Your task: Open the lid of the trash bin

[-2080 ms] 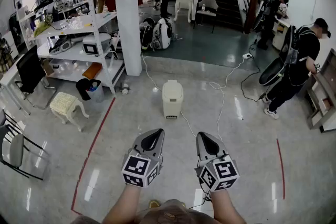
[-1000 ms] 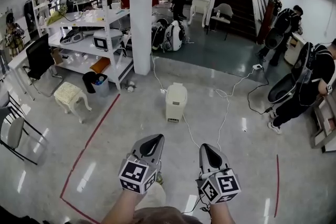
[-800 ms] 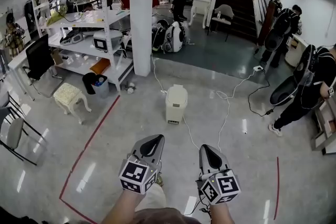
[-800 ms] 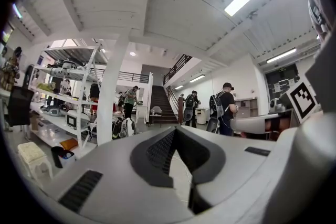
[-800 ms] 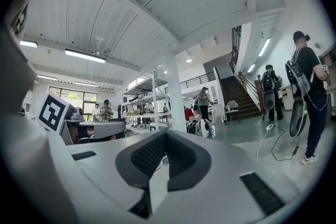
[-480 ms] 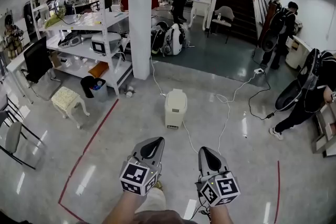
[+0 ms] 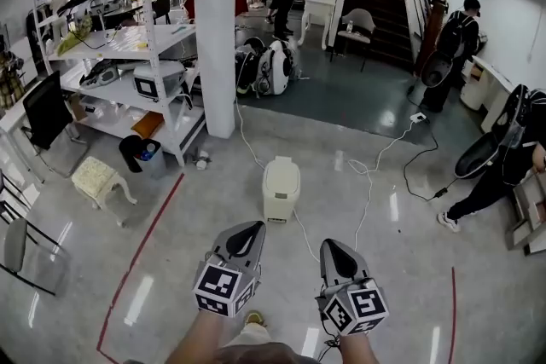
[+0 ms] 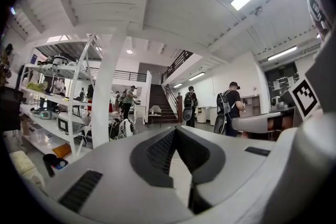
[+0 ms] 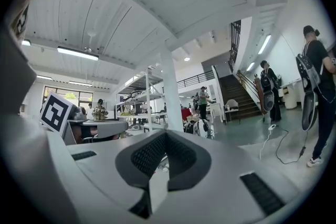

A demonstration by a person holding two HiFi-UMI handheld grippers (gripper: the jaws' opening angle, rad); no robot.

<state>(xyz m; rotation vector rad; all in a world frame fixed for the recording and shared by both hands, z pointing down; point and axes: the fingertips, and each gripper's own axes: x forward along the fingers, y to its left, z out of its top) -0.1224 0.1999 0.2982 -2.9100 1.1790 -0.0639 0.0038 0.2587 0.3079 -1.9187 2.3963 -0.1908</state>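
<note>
- The small cream plastic trash bin [image 7: 281,187] stands on the glossy grey floor [image 7: 171,268], straight ahead of the person and well apart from both claws; its rounded lid [image 7: 281,170] is down, so the task's own step is not yet begun
- The left claw [image 7: 245,236] is held low in front of the body, pointing forward towards the bin; in the left gripper view its two jaws are pressed together at the tips and nothing is between them
- The right claw [image 7: 332,250] is just beside it at about the same height, also pointing forward; the right gripper view shows its jaws together and empty
- I judge that both are carried closed and side by side because the person is only approaching: there is nothing to grasp from here
- A thin white cable [image 7: 300,224] runs over the floor just beside the bin's right side, towards the person; it could catch a foot on the way
- A white square pillar [image 7: 216,30] and a white metal shelf rack [image 7: 128,38] stand behind and to the left of the bin, well apart from it, so the bin is free on all sides
- Next, the person needs to come near and bring one claw to the front edge of the lid; which edge carries the hinge I cannot tell from here
</note>
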